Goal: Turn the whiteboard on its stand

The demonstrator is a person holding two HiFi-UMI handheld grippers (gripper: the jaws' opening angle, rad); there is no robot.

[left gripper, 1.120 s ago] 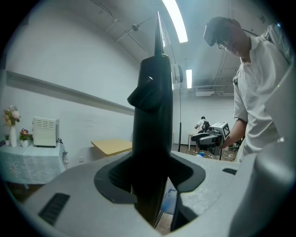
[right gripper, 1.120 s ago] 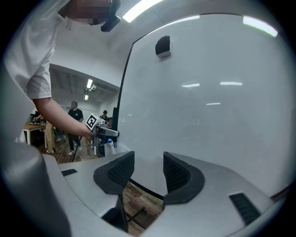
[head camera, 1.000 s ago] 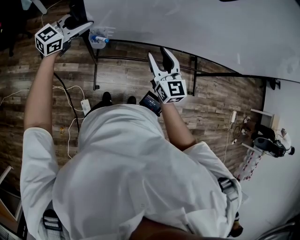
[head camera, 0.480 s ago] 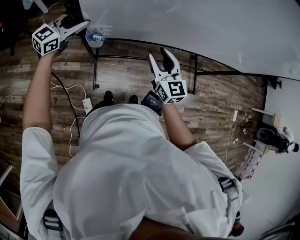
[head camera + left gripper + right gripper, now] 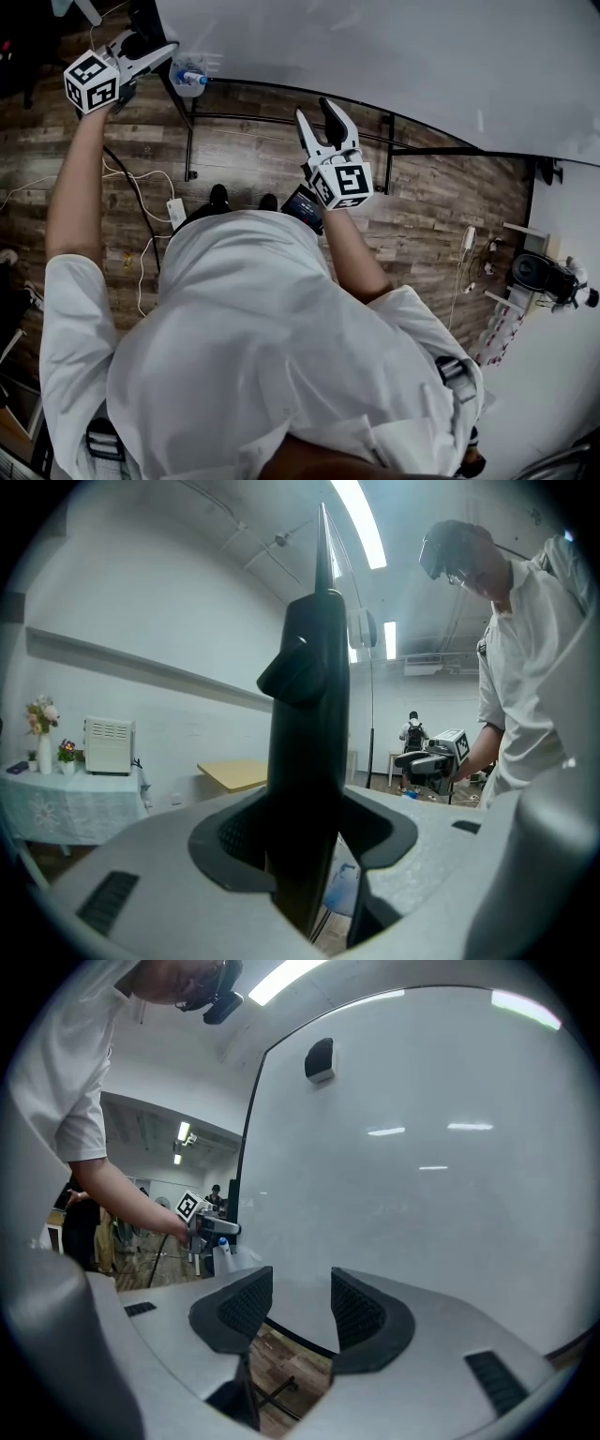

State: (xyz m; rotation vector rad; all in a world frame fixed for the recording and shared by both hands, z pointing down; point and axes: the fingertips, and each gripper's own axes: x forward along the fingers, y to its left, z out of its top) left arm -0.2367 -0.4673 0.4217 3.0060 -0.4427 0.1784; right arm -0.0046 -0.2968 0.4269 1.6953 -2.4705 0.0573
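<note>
At upper left, the edge of the whiteboard (image 5: 394, 47), clamped by the left gripper (image 5: 167, 52), should be swung steadily, the empty right gripper (image 5: 316, 111) kept spread.

Under me is a brown wood floor (image 5: 253, 150) made of long boards. The black feet of the whiteboard stand (image 5: 191, 172) sit on it. Thin white cords (image 5: 127, 176) and one black cord (image 5: 142, 208) run over the boards on my left, by a white plug box (image 5: 172, 212). My two dark shoes (image 5: 217, 197) stand there too.
</note>
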